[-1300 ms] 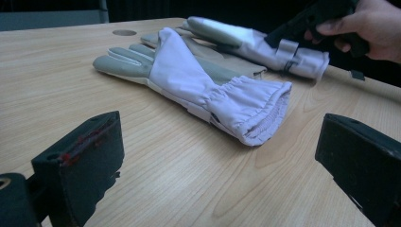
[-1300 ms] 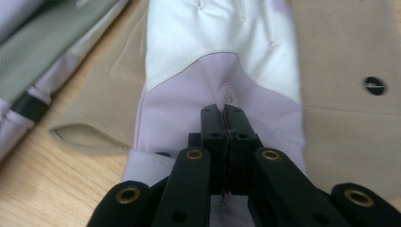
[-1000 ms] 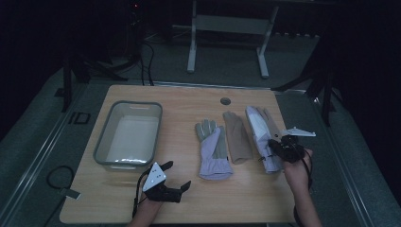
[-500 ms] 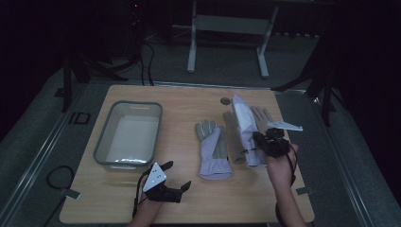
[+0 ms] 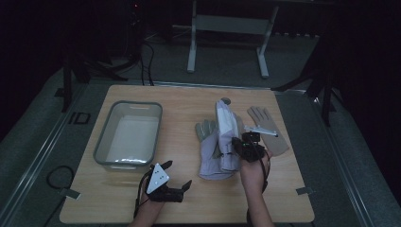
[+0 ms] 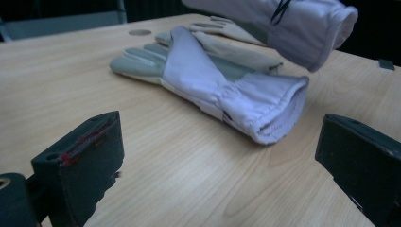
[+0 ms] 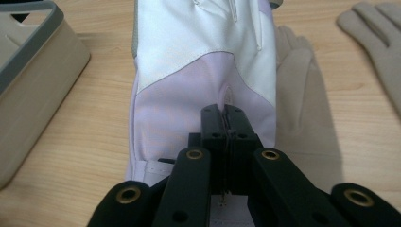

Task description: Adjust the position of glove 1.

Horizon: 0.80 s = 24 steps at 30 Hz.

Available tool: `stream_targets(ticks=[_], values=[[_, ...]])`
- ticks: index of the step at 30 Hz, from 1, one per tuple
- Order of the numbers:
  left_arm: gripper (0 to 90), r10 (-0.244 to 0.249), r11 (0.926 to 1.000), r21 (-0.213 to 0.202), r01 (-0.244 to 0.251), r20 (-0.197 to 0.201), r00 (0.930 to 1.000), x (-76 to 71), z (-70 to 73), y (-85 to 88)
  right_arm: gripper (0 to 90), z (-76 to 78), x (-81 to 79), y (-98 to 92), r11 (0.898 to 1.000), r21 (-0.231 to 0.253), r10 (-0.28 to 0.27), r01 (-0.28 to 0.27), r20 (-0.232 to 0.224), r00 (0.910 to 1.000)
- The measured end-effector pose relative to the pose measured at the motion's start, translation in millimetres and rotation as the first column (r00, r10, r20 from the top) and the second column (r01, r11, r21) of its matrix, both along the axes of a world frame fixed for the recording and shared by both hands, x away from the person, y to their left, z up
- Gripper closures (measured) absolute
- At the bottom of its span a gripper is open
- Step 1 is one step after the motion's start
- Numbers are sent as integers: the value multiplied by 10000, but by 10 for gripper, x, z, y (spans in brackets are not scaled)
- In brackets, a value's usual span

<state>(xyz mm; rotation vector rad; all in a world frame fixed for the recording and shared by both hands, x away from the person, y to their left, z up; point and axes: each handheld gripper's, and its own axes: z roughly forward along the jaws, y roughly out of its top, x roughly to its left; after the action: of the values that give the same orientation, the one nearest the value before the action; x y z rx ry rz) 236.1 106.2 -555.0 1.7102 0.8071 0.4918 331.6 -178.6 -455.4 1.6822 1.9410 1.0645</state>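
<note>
No brand name or readable writing is seen on the gloves; a small dark mark on the cuff of the lifted glove point(image 6: 302, 28) is caught in the left gripper view, too small to be read. That pale lilac glove is pinched at its cuff by the right gripper point(image 5: 239, 146), jaws clamped tight on the fabric, and is held off the table above the middle of the board. A second lilac glove point(image 5: 208, 151) is laid flat just beside and partly under it. A beige glove point(image 5: 269, 130) is spread out to the right. A grey bin point(image 5: 127, 135) is parked at the left. The left gripper point(image 5: 182, 187) is rested near the front edge, jaws spread wide, nothing between them.
</note>
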Motion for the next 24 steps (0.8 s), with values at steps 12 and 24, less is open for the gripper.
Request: stream_targets(ticks=[12, 24], values=[[20, -354, 9986, -400, 359, 142, 9993, -16, 85, -23, 883, -164, 32, 414, 9989, -273, -391, 389, -58, 9992], [20, -287, 9991, -320, 271, -485, 9984, 36, 5, -13, 845, -503, 97, 488, 9988, -451, -197, 172, -538, 9984]])
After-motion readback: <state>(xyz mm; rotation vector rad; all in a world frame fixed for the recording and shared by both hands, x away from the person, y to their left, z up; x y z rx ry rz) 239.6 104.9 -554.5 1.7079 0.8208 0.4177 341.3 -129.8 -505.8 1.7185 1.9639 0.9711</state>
